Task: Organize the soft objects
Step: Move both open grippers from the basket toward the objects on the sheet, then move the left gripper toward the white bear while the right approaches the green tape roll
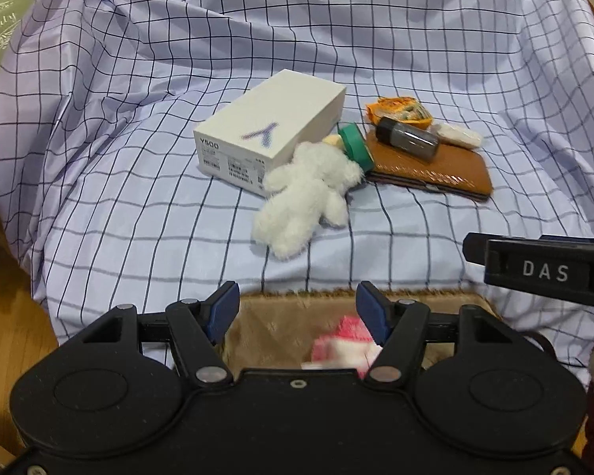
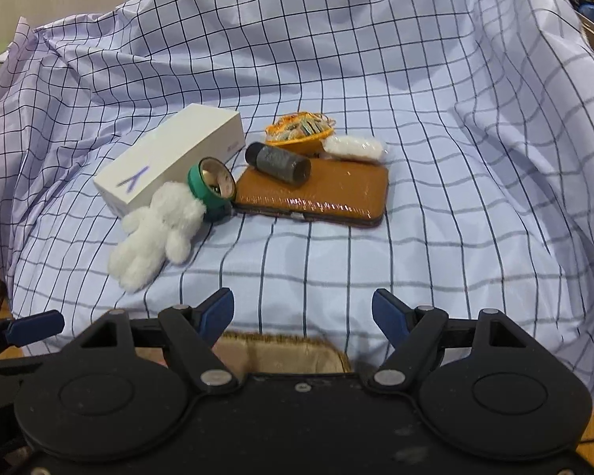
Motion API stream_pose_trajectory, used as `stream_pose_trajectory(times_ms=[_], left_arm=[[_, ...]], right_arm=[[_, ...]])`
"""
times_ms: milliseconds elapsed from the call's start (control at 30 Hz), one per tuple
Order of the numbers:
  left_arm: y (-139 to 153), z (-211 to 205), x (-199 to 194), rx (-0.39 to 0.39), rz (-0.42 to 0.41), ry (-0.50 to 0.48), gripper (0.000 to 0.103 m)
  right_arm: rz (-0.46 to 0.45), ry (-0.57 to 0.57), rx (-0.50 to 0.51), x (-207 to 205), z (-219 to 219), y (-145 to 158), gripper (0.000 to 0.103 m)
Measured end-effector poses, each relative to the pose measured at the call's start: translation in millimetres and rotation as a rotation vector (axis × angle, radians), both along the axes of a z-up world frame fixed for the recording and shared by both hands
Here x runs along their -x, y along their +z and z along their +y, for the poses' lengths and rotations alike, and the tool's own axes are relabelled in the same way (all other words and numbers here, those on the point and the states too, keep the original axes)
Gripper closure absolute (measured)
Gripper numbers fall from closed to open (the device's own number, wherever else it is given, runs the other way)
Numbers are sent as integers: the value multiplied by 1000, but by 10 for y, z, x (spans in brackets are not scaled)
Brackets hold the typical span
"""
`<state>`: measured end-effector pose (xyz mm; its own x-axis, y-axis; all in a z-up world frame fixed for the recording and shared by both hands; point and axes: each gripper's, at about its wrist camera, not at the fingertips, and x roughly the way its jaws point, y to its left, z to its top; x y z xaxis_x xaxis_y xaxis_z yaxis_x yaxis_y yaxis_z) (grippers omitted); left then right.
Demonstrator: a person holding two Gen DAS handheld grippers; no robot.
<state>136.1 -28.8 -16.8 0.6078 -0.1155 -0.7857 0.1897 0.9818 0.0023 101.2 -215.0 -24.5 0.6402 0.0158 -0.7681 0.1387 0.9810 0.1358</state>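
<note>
With both the left gripper (image 1: 297,310) and right gripper (image 2: 303,316) gaping empty, grabbing the white plush bear (image 1: 303,192) (slumped against the white box (image 1: 269,126)) risks toppling the green-capped jar (image 1: 354,148) touching it.

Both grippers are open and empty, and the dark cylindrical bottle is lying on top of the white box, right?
Not quite. The dark bottle lies on the brown wallet, not on the white box; the right wrist view shows it. The left gripper and right gripper are indeed open and empty.
</note>
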Motion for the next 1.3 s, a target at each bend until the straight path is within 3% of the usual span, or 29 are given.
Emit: stream_pose_trajectory(times_ms=[267, 833, 1300], left_arm=[[-91, 31, -335, -3, 15, 19, 41], [-293, 185, -651, 29, 80, 57, 41], [-385, 289, -757, 57, 118, 92, 41]], right_arm=[[-30, 38, 25, -373, 120, 28, 25], [-82, 122, 88, -1091, 499, -23, 24], [-96, 111, 154, -1288, 582, -120, 23]])
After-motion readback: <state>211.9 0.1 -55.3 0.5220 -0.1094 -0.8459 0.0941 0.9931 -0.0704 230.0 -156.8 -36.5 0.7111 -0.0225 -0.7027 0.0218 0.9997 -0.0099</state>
